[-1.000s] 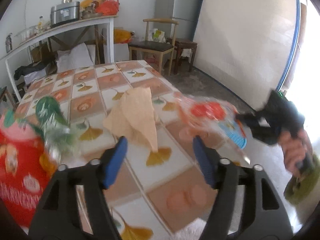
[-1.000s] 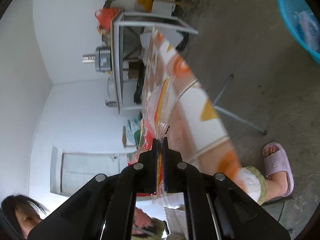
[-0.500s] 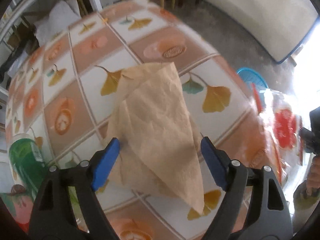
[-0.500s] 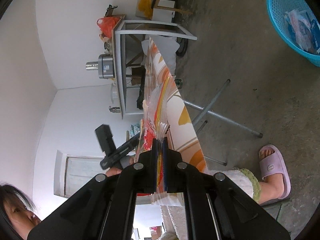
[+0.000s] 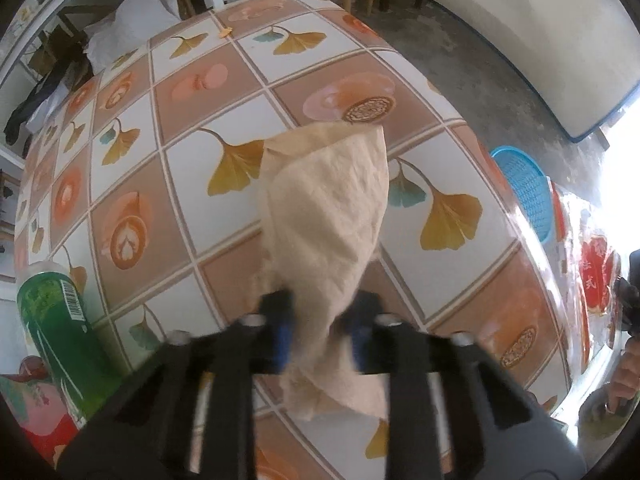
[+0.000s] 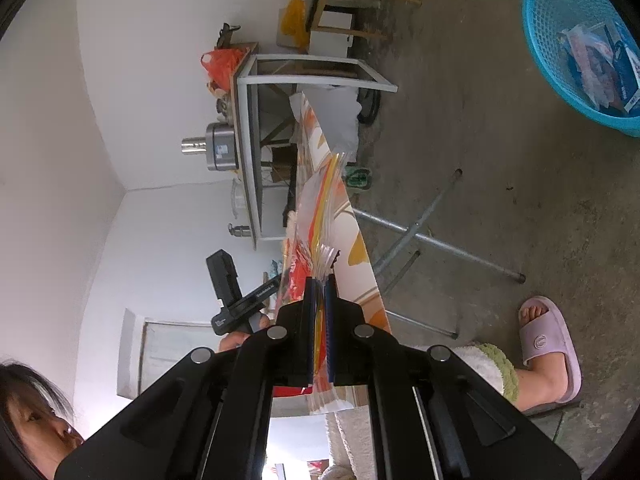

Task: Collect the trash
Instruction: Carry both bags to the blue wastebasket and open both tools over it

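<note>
our left gripper (image 5: 320, 332) is closing its jaws around the crumpled tan napkin (image 5: 328, 224) lying mid-table (image 5: 200, 184). our right gripper (image 6: 319, 320) is clamped on the clear plastic bag (image 6: 320, 220) at the table's edge.

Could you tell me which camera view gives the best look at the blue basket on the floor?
The right wrist view: the blue basket shows its open inside, with packaging lying in it. The left wrist view catches only a blue basket partly hidden behind the table edge, contents unseen.
</note>
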A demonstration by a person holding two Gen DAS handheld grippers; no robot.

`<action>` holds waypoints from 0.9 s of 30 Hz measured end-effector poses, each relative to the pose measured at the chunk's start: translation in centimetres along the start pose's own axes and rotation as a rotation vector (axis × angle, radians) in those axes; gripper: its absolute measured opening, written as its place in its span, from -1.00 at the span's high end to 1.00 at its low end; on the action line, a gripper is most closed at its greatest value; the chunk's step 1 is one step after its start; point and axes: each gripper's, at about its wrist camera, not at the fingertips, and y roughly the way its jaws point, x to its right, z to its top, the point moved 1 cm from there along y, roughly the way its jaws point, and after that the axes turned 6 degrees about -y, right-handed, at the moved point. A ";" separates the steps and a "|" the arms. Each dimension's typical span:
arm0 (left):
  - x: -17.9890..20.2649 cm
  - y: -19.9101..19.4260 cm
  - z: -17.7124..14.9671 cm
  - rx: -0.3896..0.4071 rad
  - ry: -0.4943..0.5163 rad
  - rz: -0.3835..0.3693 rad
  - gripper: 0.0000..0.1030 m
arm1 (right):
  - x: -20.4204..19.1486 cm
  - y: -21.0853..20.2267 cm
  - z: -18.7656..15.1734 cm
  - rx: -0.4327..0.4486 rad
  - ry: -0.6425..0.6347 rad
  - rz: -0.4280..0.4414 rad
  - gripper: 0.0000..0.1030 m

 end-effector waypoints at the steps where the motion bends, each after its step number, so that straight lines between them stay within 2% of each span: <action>1: 0.0 -0.1 0.0 -0.001 -0.002 0.004 0.82 | 0.1 -0.4 0.0 0.009 0.002 0.003 0.91; 3: 0.2 -0.6 0.1 0.011 0.003 0.011 0.87 | 0.1 -1.1 0.0 0.028 0.003 0.015 0.91; 7: 2.2 -2.9 0.3 0.083 0.037 0.004 0.88 | 0.4 -3.3 0.3 0.086 0.007 0.033 0.91; 9: 3.9 -4.6 0.7 0.126 0.057 -0.038 0.89 | 0.6 -4.6 0.7 0.118 0.010 0.028 0.91; 13: 8.3 -6.6 2.0 0.177 0.111 -0.123 0.89 | 0.7 -9.0 1.6 0.246 0.005 -0.020 0.91; 15: 11.7 -7.2 2.5 0.184 0.153 -0.181 0.89 | 0.7 -12.4 1.8 0.343 -0.020 -0.111 0.91; 18: 17.5 -6.9 3.4 0.170 0.232 -0.252 0.89 | 1.1 -16.1 1.7 0.438 -0.025 -0.205 0.91; 20: 21.7 -6.1 3.5 0.153 0.287 -0.283 0.89 | 1.6 -18.2 1.5 0.493 -0.020 -0.298 0.91; 22: 25.2 -4.6 3.8 0.118 0.322 -0.309 0.89 | 2.2 -19.8 1.5 0.535 -0.011 -0.392 0.91; 24: 29.4 -1.9 3.9 0.043 0.357 -0.337 0.89 | 3.0 -20.6 1.6 0.555 0.005 -0.463 0.91; 27: 33.3 2.1 3.8 -0.019 0.400 -0.317 0.89 | 4.4 -21.4 2.2 0.585 0.022 -0.542 0.91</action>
